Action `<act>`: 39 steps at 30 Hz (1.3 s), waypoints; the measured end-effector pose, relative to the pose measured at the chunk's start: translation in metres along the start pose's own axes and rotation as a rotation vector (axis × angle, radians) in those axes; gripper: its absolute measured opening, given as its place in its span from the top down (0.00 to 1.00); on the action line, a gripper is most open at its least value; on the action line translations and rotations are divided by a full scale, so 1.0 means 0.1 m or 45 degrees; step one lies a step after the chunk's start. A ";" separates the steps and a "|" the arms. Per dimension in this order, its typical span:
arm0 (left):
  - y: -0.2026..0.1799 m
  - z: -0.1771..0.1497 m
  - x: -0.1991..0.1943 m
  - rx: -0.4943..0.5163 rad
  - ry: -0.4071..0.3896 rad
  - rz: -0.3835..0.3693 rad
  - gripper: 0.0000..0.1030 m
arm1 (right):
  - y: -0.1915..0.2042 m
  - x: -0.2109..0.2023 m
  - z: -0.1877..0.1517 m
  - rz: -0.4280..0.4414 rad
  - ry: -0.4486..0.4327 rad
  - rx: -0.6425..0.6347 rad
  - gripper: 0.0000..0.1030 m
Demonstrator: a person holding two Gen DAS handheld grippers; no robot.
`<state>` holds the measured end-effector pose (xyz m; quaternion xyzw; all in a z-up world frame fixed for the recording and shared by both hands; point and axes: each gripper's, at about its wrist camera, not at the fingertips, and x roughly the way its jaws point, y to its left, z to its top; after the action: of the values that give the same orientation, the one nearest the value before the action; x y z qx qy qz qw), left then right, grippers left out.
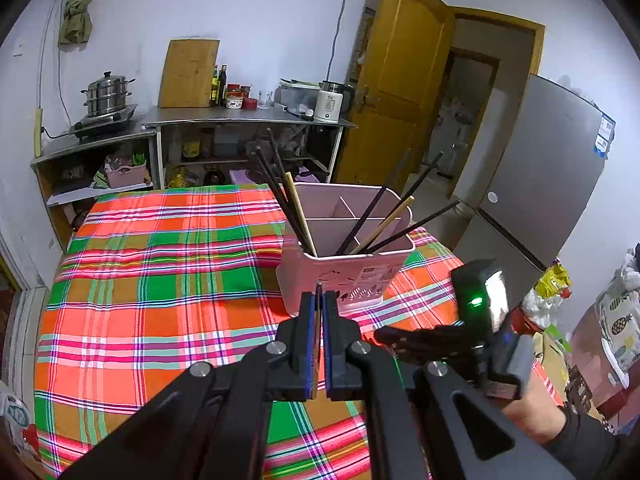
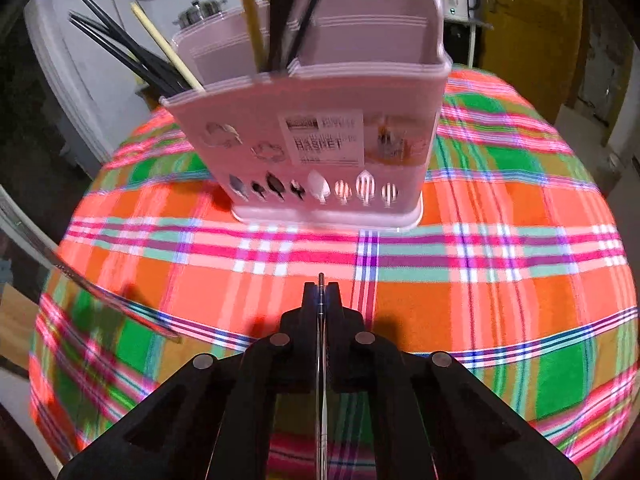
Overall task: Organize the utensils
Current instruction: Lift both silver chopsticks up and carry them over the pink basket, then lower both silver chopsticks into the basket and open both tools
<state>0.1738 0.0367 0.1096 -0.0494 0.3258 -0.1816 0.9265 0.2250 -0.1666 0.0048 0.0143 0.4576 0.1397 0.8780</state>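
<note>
A pink utensil basket [image 1: 347, 268] stands on the plaid tablecloth [image 1: 168, 264], with several dark and pale chopsticks [image 1: 280, 196] leaning in its compartments. It also fills the upper middle of the right wrist view [image 2: 320, 136]. My left gripper [image 1: 319, 294] is shut on a thin brown stick, just in front of the basket. My right gripper [image 2: 321, 286] is shut on a thin metal utensil handle [image 2: 321, 360] and is held above the cloth, short of the basket. In the left wrist view the right gripper's body [image 1: 480, 320] is at my right.
A thin metal utensil [image 2: 100, 292] shows at the left of the right wrist view, blurred. Behind the table are steel counters [image 1: 240, 118] with pots and a kettle, a wooden door [image 1: 396, 92] and a grey fridge [image 1: 540, 184].
</note>
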 end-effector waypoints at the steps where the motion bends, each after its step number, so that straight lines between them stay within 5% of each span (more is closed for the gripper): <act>1: -0.01 0.00 0.00 0.001 0.001 0.001 0.96 | 0.01 -0.05 0.02 0.003 -0.014 -0.004 0.97; 13: -0.08 0.06 -0.10 0.018 -0.011 0.016 0.96 | 0.02 -1.01 0.22 0.066 -0.291 -0.047 0.97; 39: -0.28 0.60 -0.05 0.055 -0.024 0.020 0.96 | 0.12 -1.51 0.47 0.121 -0.504 -0.102 0.97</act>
<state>0.1991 0.0104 0.1649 -0.0287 0.3135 -0.1807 0.9318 0.1787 -0.1891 0.1545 0.0282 0.2692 0.1935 0.9430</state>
